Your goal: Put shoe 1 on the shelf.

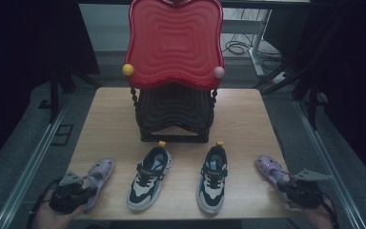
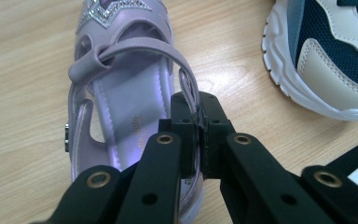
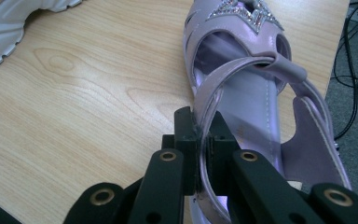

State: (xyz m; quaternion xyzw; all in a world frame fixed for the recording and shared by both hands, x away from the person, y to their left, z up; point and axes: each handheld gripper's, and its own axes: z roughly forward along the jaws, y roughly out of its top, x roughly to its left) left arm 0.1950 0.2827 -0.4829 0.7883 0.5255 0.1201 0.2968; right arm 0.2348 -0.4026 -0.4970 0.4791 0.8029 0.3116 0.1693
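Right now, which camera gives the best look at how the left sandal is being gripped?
The left gripper view: the left hand-held gripper is shut on the left sandal, pinching its side wall up close. The high view shows that sandal small and partly covered by the gripper.

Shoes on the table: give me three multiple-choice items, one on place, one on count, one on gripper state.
1. Where do the two sneakers stand?
A. Between the sandals
B. On the rack
C. On the floor

2. How many shoes are on the table?
A. Two
B. Four
C. Six

3. What is the left gripper doing?
A. Hanging open
B. Gripping a sneaker
C. Pinching a sandal's side wall

Answers:
1 A: left sneaker and right sneaker sit between left sandal and right sandal.
2 B: two sneakers, two sandals.
3 C: left gripper clamps it.
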